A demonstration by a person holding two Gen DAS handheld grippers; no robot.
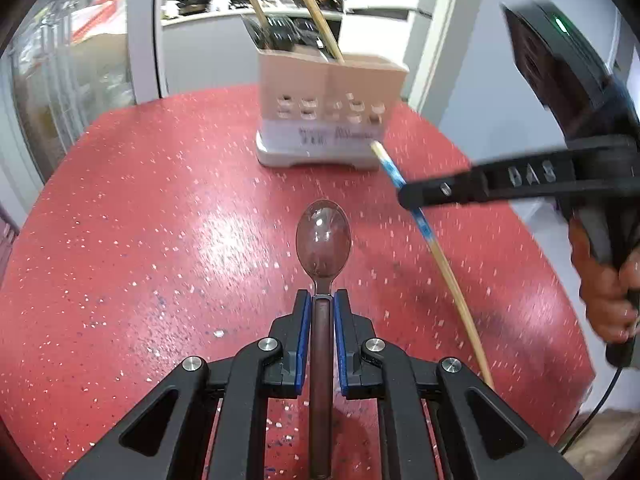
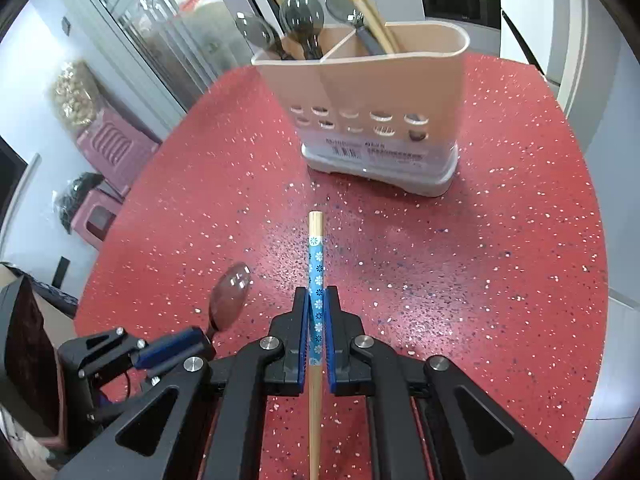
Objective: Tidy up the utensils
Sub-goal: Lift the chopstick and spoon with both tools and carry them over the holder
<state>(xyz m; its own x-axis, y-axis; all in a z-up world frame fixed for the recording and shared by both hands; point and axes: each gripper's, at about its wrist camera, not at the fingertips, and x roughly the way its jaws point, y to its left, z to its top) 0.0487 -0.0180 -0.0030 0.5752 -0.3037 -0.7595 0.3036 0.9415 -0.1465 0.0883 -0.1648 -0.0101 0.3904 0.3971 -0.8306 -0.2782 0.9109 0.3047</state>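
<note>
My left gripper is shut on the handle of a clear brown plastic spoon, whose bowl points forward over the red speckled table. My right gripper is shut on a bamboo chopstick with a blue flowered band; the chopstick and that gripper show at the right of the left wrist view. The beige utensil holder stands ahead of both, with dark spoons in its left compartment and chopsticks in another. The spoon and left gripper appear at lower left.
A person's hand holds the right gripper's handle. Beyond the round table's edge stand a glass cabinet, pink stools and a dark bag on the floor. Kitchen counters lie behind the holder.
</note>
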